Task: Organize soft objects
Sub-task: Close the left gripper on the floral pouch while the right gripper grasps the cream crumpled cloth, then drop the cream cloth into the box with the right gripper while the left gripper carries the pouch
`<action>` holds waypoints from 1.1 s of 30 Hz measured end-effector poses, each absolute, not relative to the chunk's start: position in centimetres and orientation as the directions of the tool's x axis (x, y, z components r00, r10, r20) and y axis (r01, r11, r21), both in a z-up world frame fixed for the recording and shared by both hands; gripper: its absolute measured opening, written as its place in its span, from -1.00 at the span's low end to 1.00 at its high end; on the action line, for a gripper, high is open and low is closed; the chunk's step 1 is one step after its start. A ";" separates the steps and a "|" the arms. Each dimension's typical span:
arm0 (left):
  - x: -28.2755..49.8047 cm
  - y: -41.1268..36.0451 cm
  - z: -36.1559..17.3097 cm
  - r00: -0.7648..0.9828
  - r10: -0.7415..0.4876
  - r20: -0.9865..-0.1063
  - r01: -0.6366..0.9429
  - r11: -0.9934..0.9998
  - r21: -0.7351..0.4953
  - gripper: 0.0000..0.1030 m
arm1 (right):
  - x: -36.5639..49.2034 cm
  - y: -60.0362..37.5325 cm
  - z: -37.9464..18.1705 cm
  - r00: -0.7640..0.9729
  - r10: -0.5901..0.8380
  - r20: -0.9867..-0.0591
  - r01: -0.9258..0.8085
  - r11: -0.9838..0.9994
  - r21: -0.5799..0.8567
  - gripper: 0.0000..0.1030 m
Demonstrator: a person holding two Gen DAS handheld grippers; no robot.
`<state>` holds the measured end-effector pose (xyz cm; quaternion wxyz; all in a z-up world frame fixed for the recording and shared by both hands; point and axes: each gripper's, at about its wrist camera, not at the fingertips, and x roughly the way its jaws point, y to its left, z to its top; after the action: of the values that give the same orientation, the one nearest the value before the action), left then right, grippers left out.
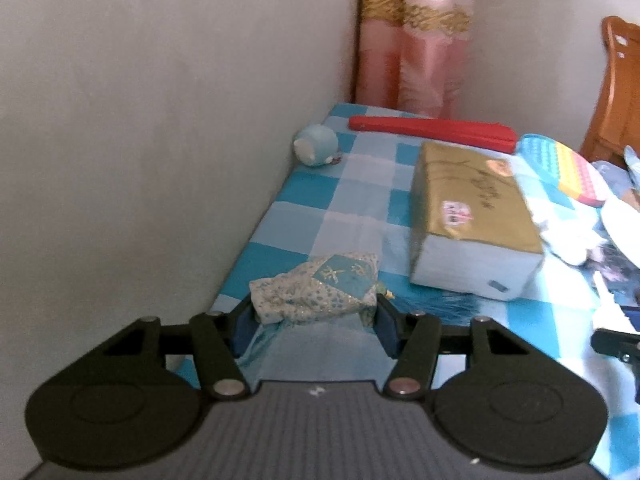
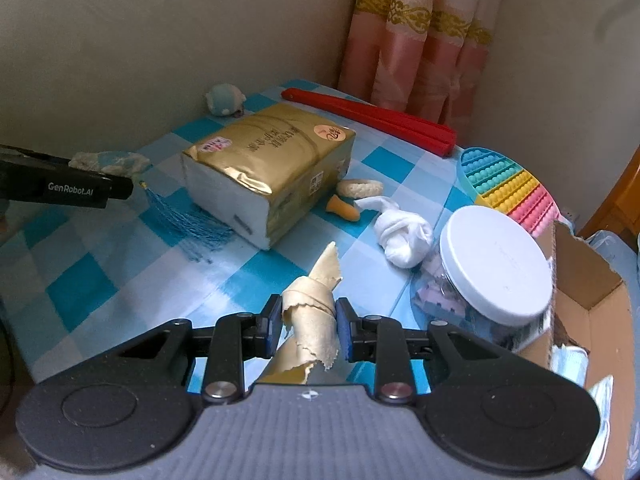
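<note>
Closest to us, our right gripper (image 2: 306, 326) has its jaws clamped on a rolled beige cloth (image 2: 311, 312) with ragged edges, its pointed end sticking up and forward over the tabletop (image 2: 100, 276), which wears a blue-and-white checked cover. Likewise our left gripper (image 1: 314, 322) has its jaws pressed in on both sides of a crumpled pale-blue patterned pouch (image 1: 320, 288), held near the wall-side edge of the tabletop; a blue tassel (image 2: 188, 220) fans out on the cover just beside it.

Just right of the beige roll we see a clear jar with a white lid (image 2: 494, 260), and beside that an open cardboard box (image 2: 592, 312) at the tabletop's right edge. A little farther on lies a knotted white sock (image 2: 402, 236), with a small orange cone-shaped piece (image 2: 342, 208) and a pale ring (image 2: 359, 188) near it, both close against the gold tissue pack (image 2: 272, 164) that sits in the middle of the tabletop.

Beyond the jar lies a rainbow bubble mat (image 2: 508, 188). Farther back a closed red fan (image 2: 372, 118) lies along the far edge, and a small light-blue plush toy (image 2: 225, 99) rests against the wall in the corner. Behind everything hangs a pink curtain (image 2: 420, 52) with a gold band.
</note>
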<state>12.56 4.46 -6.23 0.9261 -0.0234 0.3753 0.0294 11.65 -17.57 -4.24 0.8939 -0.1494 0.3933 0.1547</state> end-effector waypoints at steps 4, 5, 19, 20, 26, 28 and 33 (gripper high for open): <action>10.9 3.7 -4.6 0.711 -0.009 -0.703 -0.006 1.000 -0.018 0.14 | 10.2 -18.4 -3.4 0.634 0.178 -0.753 -0.402 0.907 -0.124 -0.37; 10.5 3.5 -4.2 0.707 -0.025 -0.707 0.014 1.000 -0.022 0.14 | 9.8 -18.7 -3.2 0.631 0.184 -0.753 -0.404 0.907 -0.117 -0.37; 6.5 -0.8 -0.6 0.674 -0.099 -0.732 0.199 0.979 0.051 0.14 | 6.2 -25.1 1.1 0.651 0.173 -0.739 -0.378 0.919 -0.117 -0.37; 6.3 -1.1 -0.5 0.674 -0.101 -0.732 0.205 0.977 0.054 0.14 | 6.1 -25.7 1.6 0.663 0.162 -0.731 -0.369 0.920 -0.131 -0.37; 5.8 -2.6 0.4 0.668 -0.133 -0.733 0.237 0.971 0.041 0.14 | 7.4 -30.6 3.2 0.712 0.075 -0.698 -0.272 0.946 -0.175 -0.36; 5.7 -3.1 0.6 0.665 -0.145 -0.733 0.253 0.967 0.038 0.14 | 8.2 -32.3 3.1 0.703 0.061 -0.709 -0.244 0.957 -0.159 -0.36; 5.8 -4.5 1.3 0.663 -0.169 -0.729 0.283 0.958 0.035 0.14 | 9.6 -35.1 2.3 0.673 0.061 -0.737 -0.213 0.971 -0.114 -0.36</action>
<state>5.77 -4.55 1.31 0.9090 0.0728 0.3912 -0.1244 9.63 -35.05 2.26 0.9096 -0.0953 0.3974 0.0752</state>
